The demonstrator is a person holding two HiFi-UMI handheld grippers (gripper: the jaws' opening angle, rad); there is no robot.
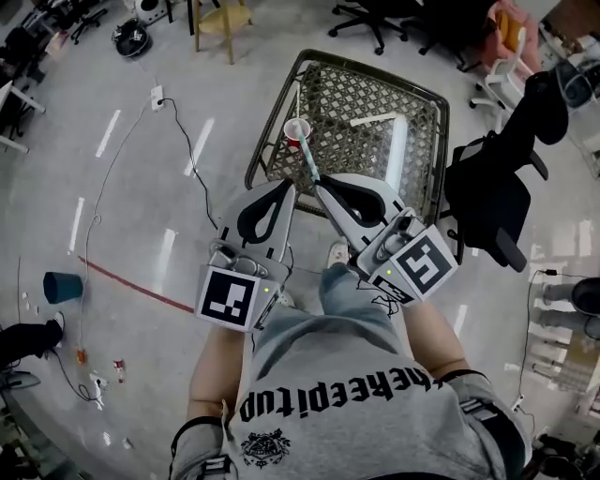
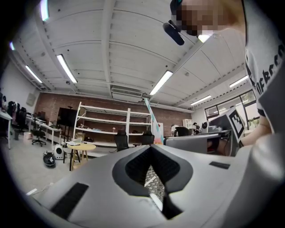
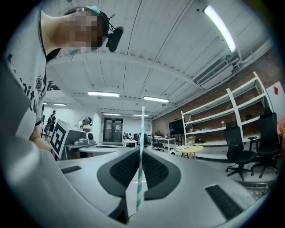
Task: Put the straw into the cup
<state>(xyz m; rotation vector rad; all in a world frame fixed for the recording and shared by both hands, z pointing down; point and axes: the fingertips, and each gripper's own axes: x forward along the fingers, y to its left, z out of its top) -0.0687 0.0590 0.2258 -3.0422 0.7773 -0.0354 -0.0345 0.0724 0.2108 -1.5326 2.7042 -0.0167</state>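
Observation:
A small white cup with a red rim stands at the left edge of a wire mesh basket. My right gripper is shut on a teal-and-white striped straw, which slants up toward the cup and ends just below it. The right gripper view shows the straw upright between the closed jaws. My left gripper is beside the right one, shut with nothing in it. In the left gripper view the straw rises just past the closed jaw tips.
A black office chair stands right of the basket. A white strip lies inside the mesh. A wooden stool is beyond, a cable with a power strip runs on the floor at left, and a teal bin sits far left.

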